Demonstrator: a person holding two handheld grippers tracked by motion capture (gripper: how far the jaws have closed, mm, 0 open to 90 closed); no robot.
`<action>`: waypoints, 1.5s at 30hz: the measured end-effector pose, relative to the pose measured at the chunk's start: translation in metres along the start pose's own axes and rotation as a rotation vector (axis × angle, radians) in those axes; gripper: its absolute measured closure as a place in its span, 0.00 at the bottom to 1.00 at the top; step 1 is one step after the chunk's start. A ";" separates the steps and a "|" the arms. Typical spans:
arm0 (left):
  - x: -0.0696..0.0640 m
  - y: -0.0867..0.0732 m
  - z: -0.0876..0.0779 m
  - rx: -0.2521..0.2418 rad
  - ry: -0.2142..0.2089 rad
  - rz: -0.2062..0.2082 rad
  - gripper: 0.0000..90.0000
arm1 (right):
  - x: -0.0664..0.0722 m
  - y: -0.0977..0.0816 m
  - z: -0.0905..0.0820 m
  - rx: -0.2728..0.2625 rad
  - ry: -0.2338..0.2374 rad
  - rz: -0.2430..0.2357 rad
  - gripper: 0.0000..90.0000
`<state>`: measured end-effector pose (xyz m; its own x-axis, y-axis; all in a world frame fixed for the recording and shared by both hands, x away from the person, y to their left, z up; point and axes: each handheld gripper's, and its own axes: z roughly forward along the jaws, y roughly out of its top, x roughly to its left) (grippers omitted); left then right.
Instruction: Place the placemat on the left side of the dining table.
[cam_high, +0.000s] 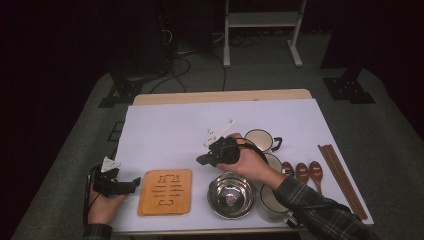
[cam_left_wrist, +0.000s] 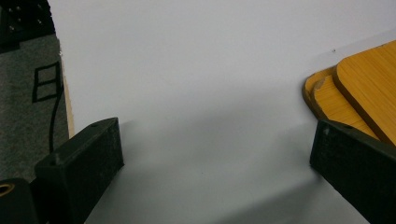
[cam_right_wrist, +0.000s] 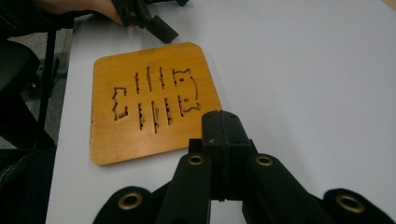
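A stack of orange wooden trivets (cam_high: 165, 192) with cut-out slots lies near the table's front edge. My left gripper (cam_high: 131, 183) rests on the table just left of the stack and is open. In the left gripper view its jaws stand wide apart over bare white sheet (cam_left_wrist: 215, 140), with the trivet corners (cam_left_wrist: 359, 93) at the right jaw. My right gripper (cam_high: 202, 160) hovers above the table behind the steel bowl (cam_high: 231, 195). It is shut with nothing between its jaws (cam_right_wrist: 223, 119) and points toward the trivets (cam_right_wrist: 149, 100).
A white cup (cam_high: 260, 140) stands behind the right hand and another white cup (cam_high: 270, 202) at the front beside the bowl. Three brown spoons (cam_high: 302, 171) and chopsticks (cam_high: 342, 180) lie at the right. A white sheet (cam_high: 170, 130) covers the table.
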<state>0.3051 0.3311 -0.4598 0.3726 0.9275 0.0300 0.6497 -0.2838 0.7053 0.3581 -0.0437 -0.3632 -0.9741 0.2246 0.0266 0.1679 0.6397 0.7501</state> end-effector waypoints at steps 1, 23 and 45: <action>0.000 0.000 0.000 0.001 0.000 0.001 0.01 | 0.000 0.000 0.001 0.003 0.000 -0.002 0.99; 0.000 0.000 0.000 -0.005 0.002 -0.001 0.01 | 0.008 0.007 0.053 0.107 0.051 -0.007 1.00; 0.000 0.000 0.000 -0.003 0.000 -0.001 0.01 | 0.016 -0.001 0.083 0.228 0.081 -0.020 1.00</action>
<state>0.3050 0.3312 -0.4600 0.3722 0.9277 0.0296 0.6480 -0.2826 0.7073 0.3550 0.0198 -0.4185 -0.9851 0.1561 0.0726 0.1689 0.7950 0.5827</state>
